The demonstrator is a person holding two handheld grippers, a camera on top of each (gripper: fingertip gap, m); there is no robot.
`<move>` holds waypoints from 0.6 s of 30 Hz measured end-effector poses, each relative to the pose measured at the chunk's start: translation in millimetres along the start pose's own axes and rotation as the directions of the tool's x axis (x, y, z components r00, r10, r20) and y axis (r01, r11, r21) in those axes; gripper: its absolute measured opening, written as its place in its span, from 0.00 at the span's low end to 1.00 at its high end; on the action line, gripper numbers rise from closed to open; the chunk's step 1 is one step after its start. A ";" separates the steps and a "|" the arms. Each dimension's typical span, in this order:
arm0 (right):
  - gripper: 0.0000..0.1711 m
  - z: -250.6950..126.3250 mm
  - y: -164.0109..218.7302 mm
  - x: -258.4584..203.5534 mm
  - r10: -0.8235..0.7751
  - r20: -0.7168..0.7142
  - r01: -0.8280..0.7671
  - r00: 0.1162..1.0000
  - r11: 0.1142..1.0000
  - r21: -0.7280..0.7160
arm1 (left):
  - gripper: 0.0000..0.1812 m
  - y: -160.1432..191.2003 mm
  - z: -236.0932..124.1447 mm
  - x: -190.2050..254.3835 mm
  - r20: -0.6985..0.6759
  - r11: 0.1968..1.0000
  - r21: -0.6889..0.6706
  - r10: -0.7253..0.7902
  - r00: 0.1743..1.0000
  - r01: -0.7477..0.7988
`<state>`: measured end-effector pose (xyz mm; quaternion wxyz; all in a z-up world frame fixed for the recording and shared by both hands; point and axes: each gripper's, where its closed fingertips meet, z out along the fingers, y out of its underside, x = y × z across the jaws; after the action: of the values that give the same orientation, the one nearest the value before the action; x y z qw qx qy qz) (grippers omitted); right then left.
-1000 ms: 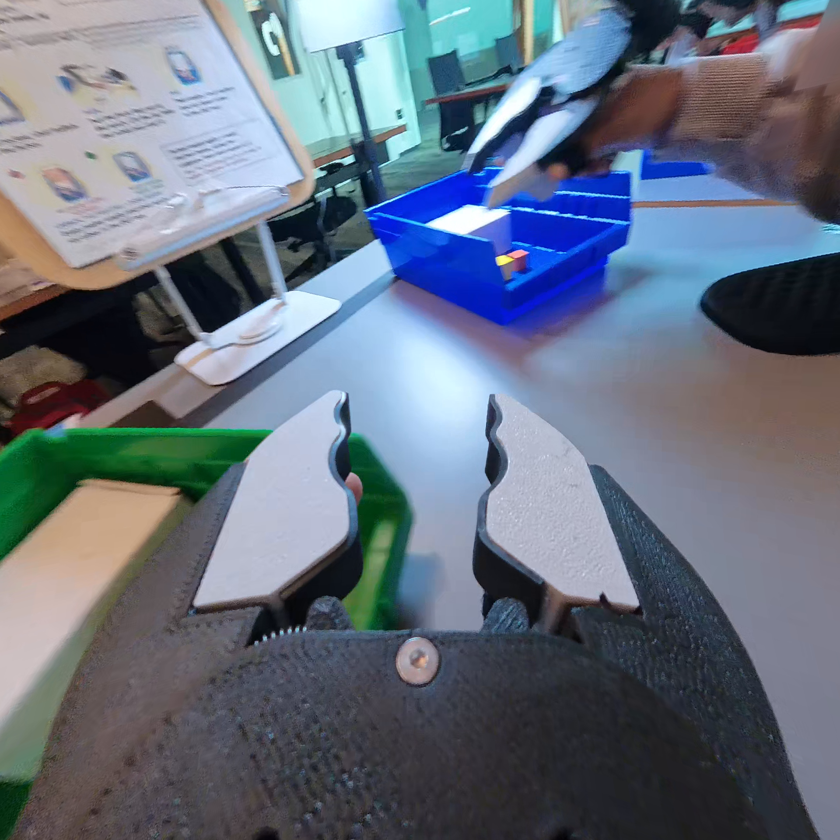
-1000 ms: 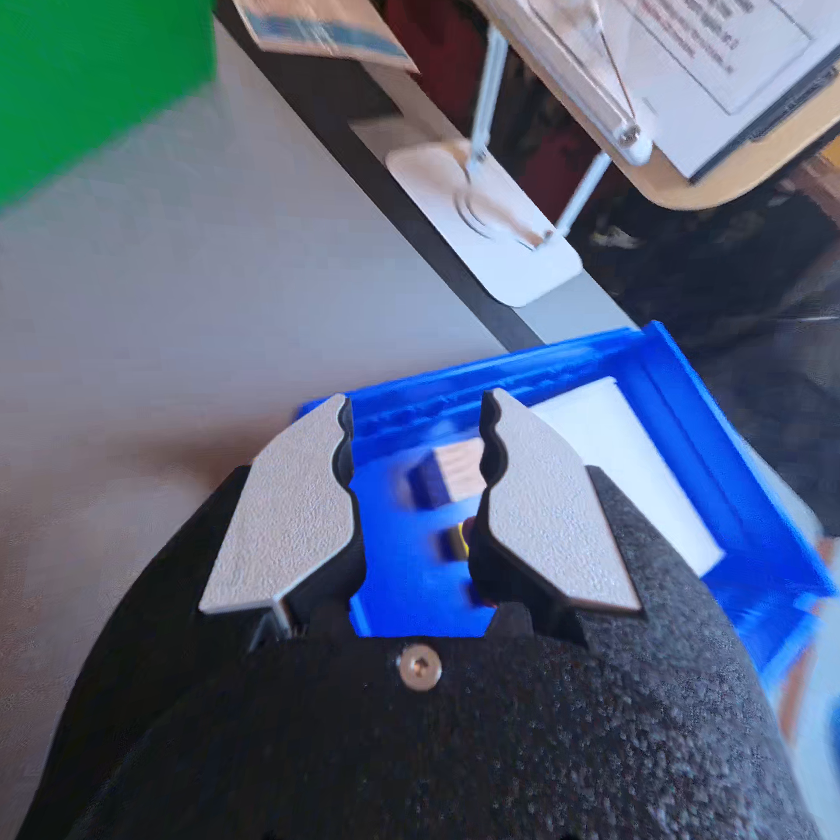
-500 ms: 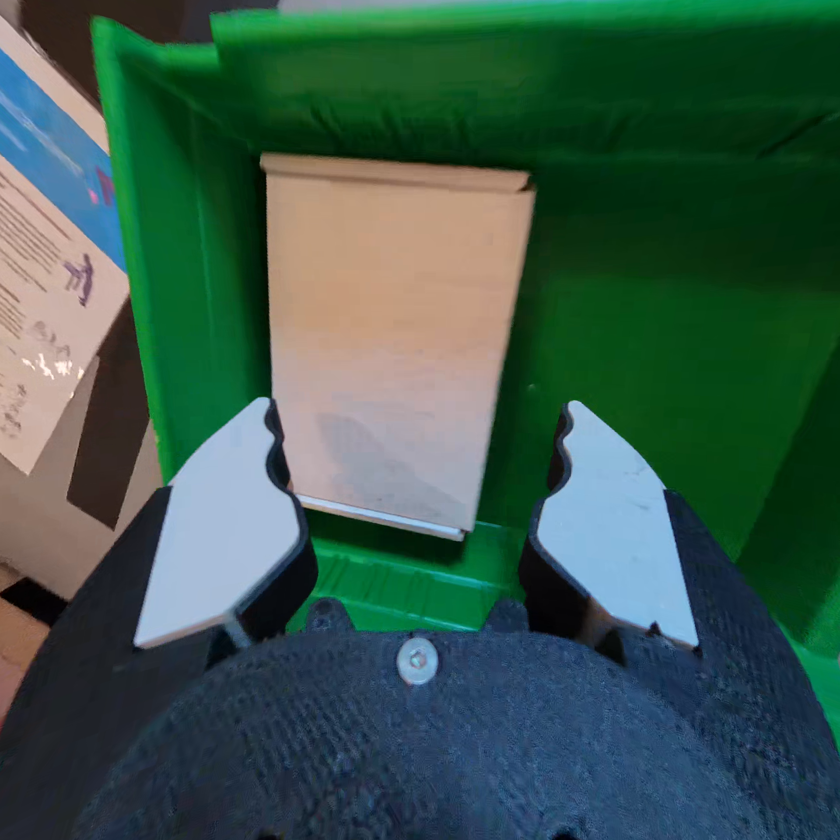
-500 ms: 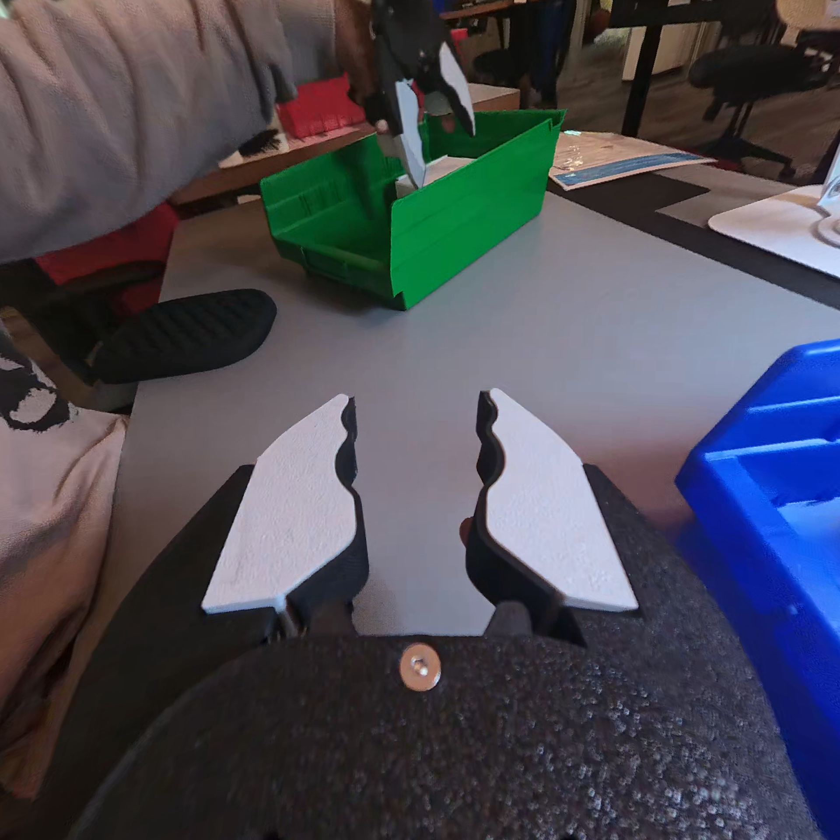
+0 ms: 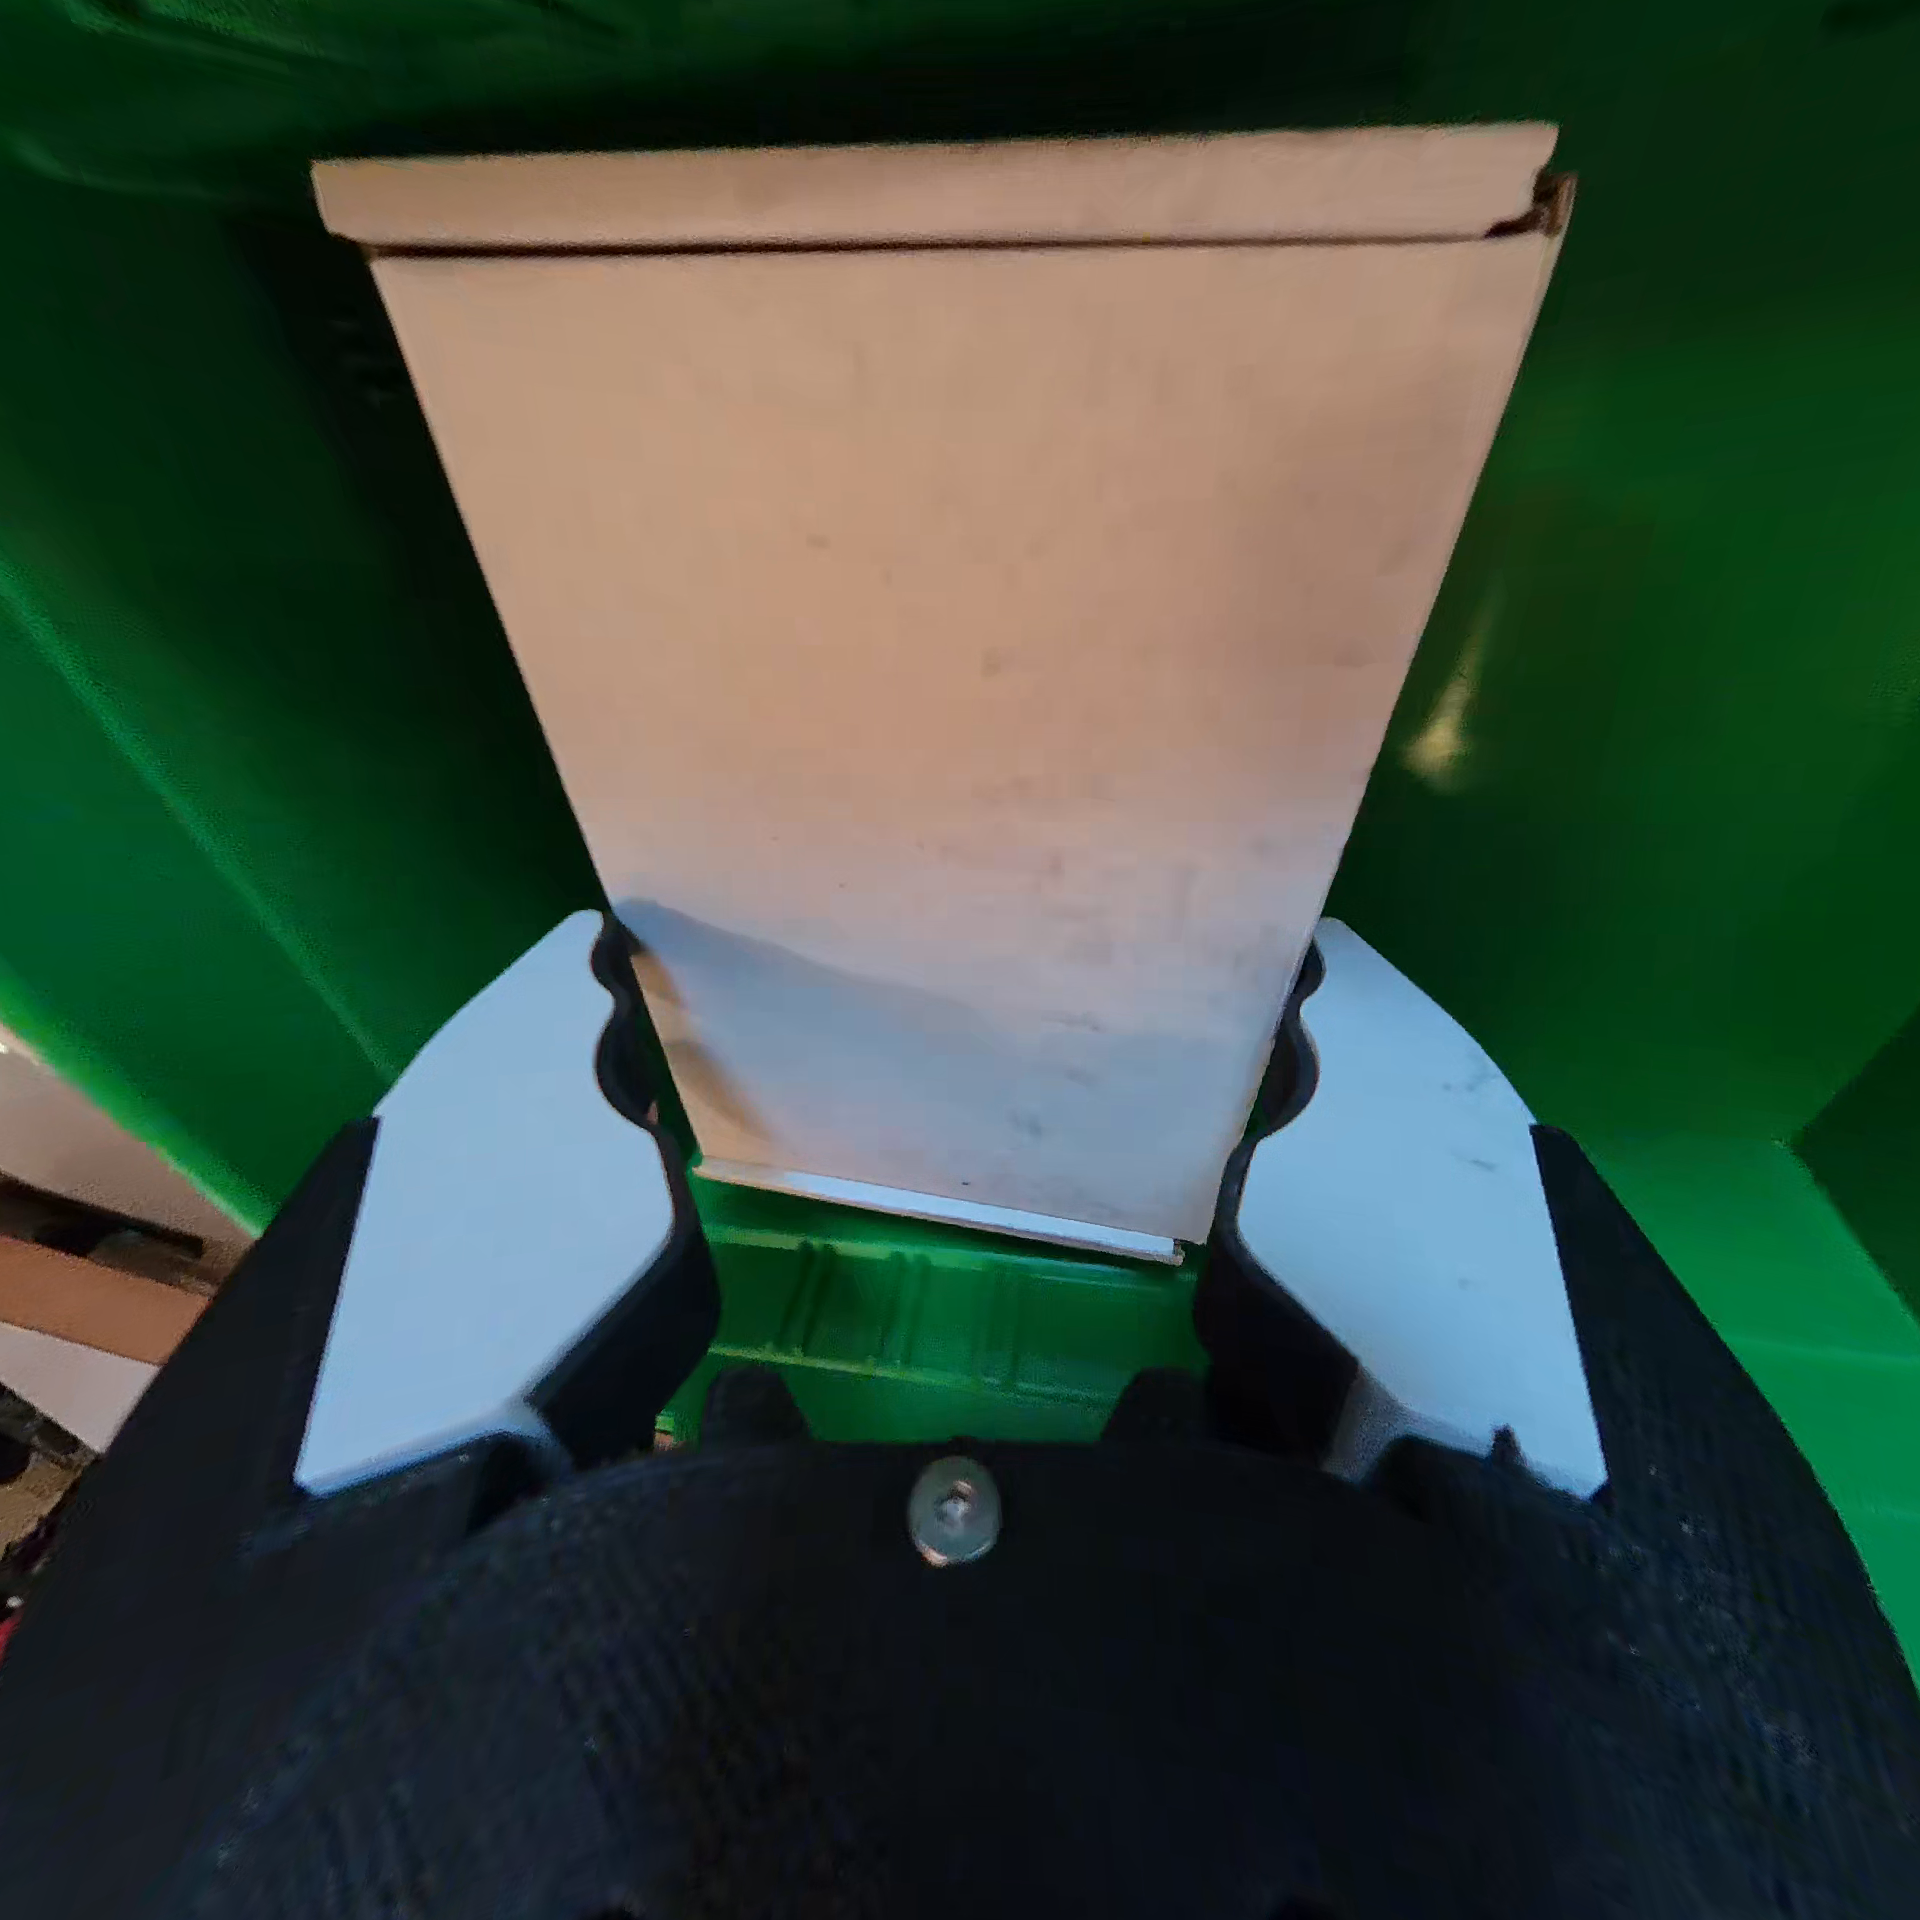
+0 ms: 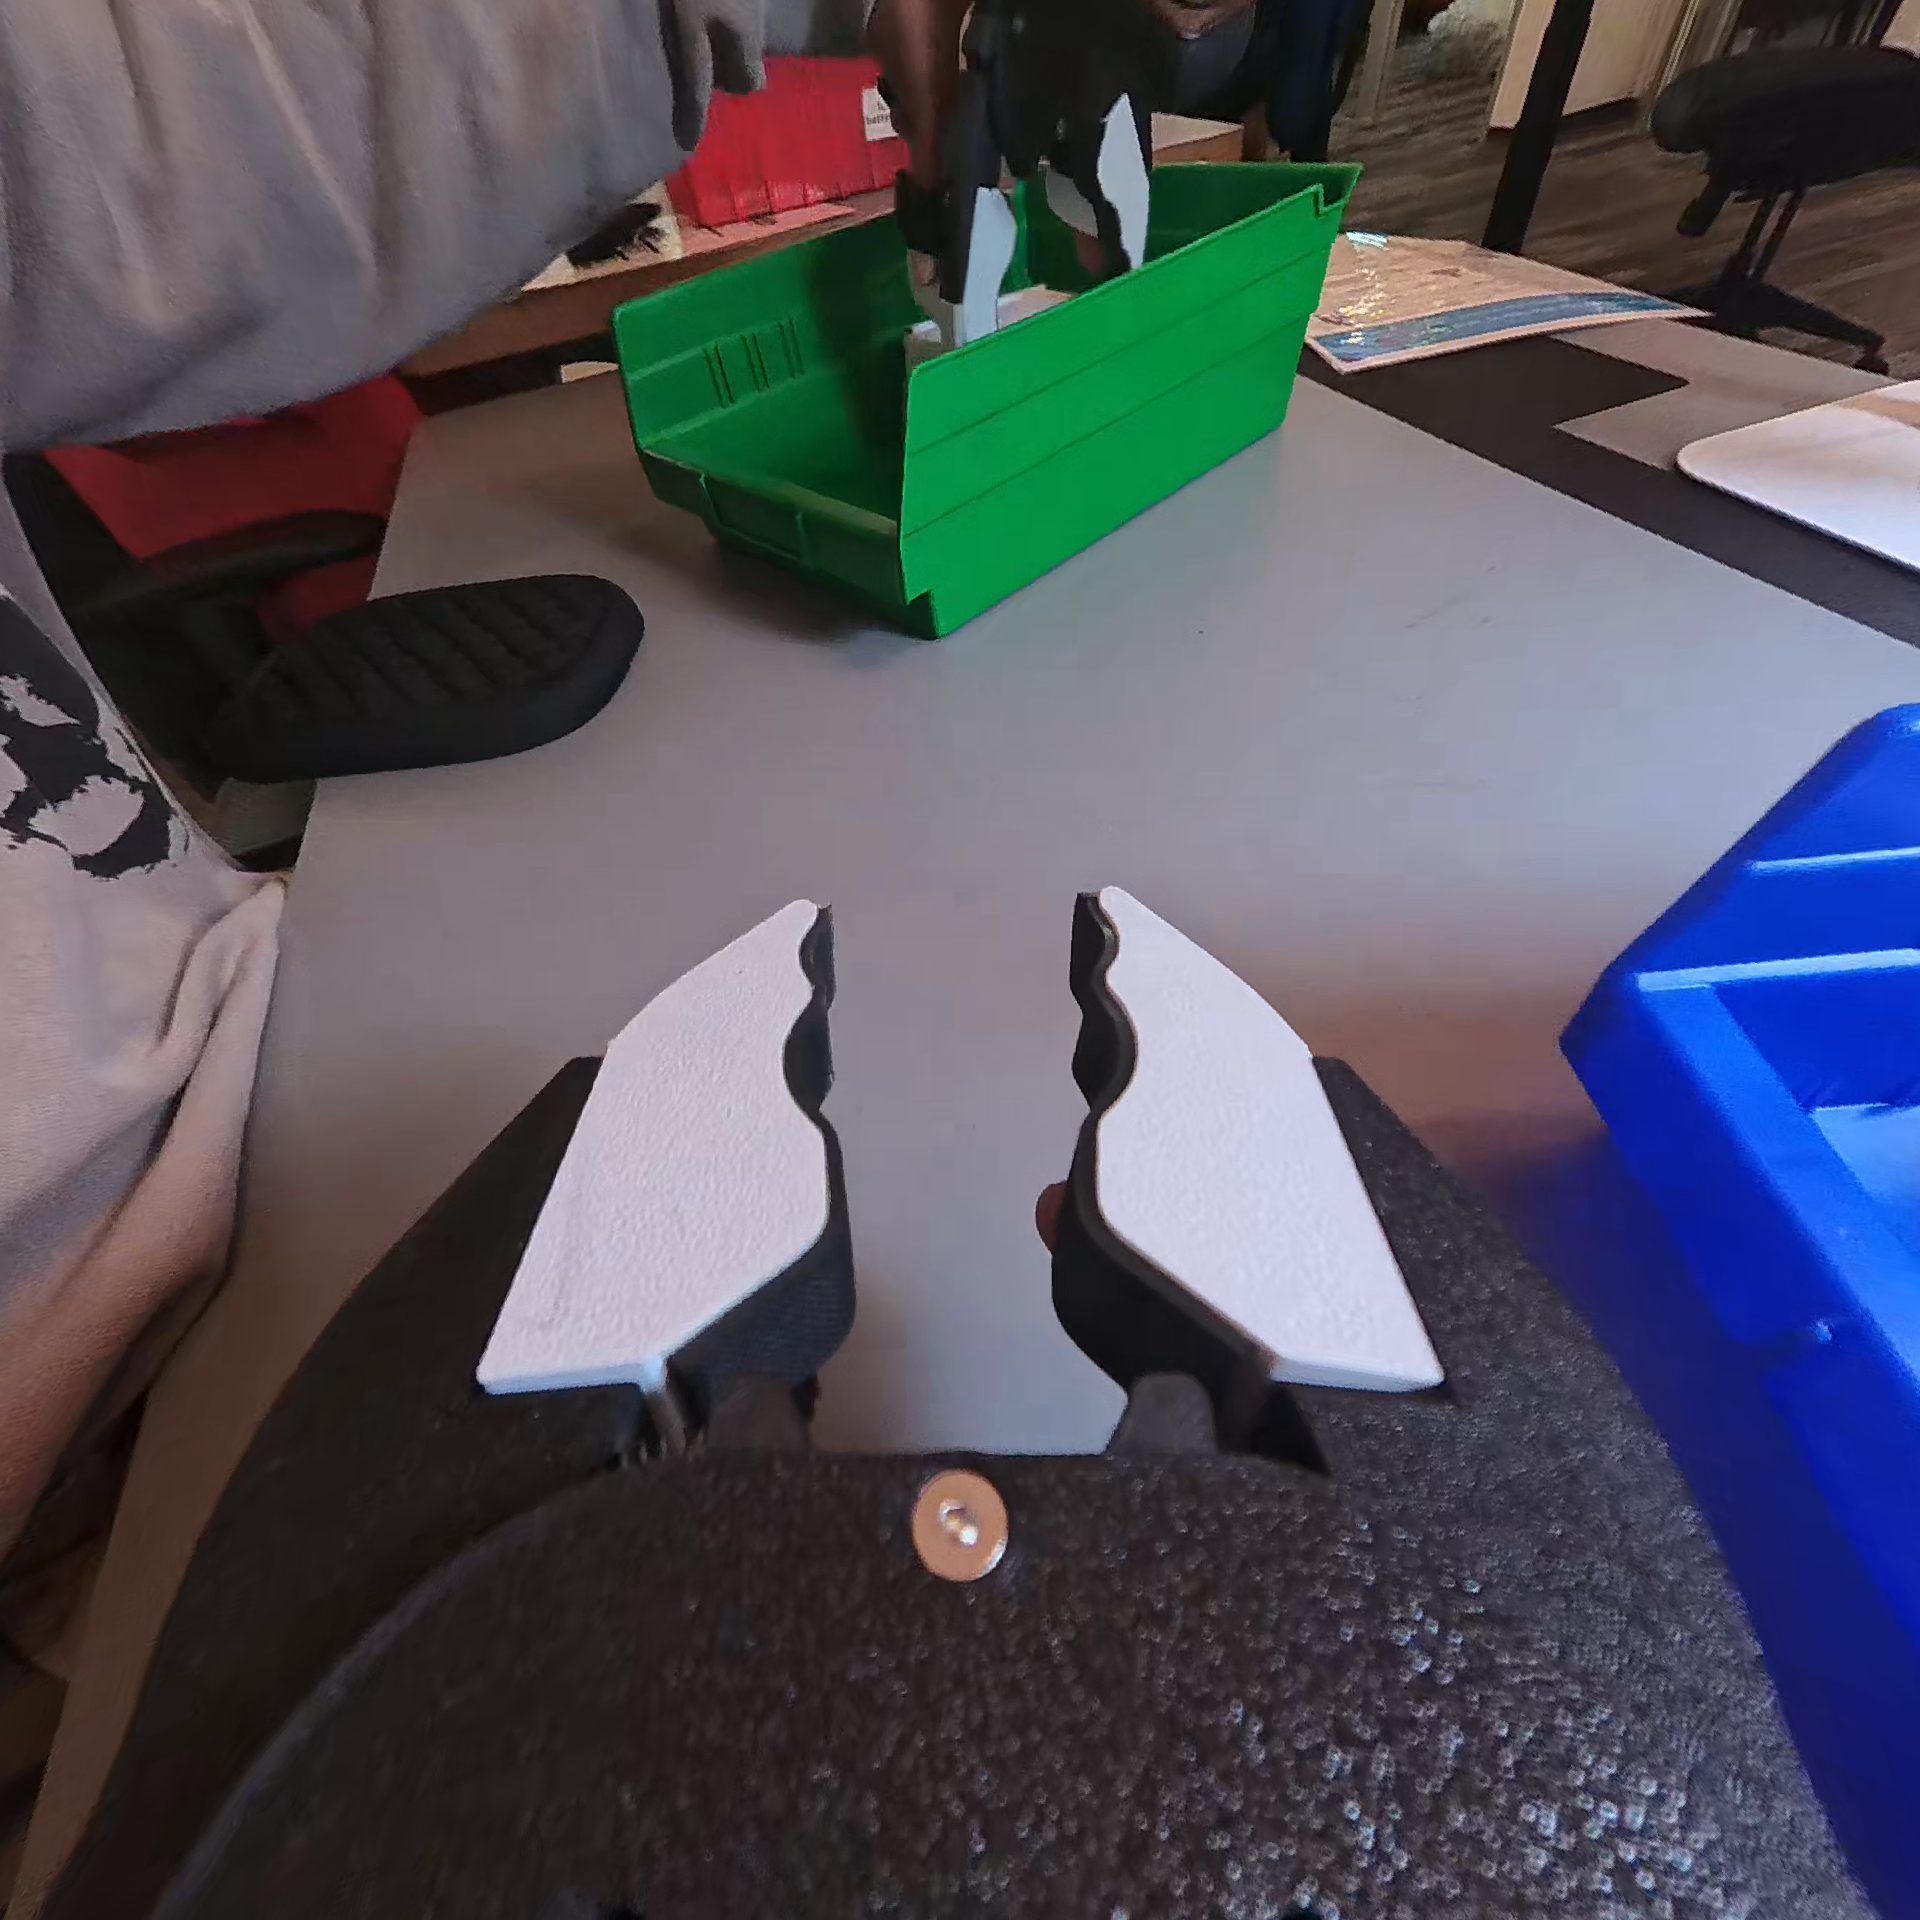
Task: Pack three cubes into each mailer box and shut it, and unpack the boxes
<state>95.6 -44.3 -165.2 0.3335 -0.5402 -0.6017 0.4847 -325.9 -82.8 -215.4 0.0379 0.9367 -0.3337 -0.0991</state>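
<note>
Reaching into the green bin (image 5: 208,623), the left tool (image 5: 956,1039) straddled a closed mailer box (image 5: 956,623), fingers at both sides; whether they pressed it was unclear. The right tool (image 6: 951,956) hung apart over the grey worktop (image 6: 1247,727), beside a blue bin (image 6: 1766,1091) cut off at right, cubes unseen.

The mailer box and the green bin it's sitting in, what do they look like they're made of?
The mailer box looks like matte white cardboard: a folded lid seam, a thin layered edge and faint scuffs. The green bin looks like moulded plastic with a slight gloss: ribbed walls and soft highlights inside.
</note>
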 end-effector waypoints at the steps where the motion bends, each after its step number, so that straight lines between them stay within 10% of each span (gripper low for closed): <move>1: 0.26 -0.5 -0.5 -0.9 -0.007 0.000 0.007 1.000 1.000 0.001 | 0.64 0.5 -2.7 9.9 -0.019 1.000 0.003 0.017 1.000 -0.017; 18: 0.23 -2.2 -3.3 -4.8 -0.042 -0.016 0.042 0.999 0.999 0.011 | 0.76 -9.9 6.7 59.4 -0.040 0.992 0.094 0.087 0.995 -0.083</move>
<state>97.5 -48.3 -160.8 0.3515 -0.5292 -0.6074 0.4769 -276.2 -112.8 -232.8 0.0061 0.9244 -0.3765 -0.0612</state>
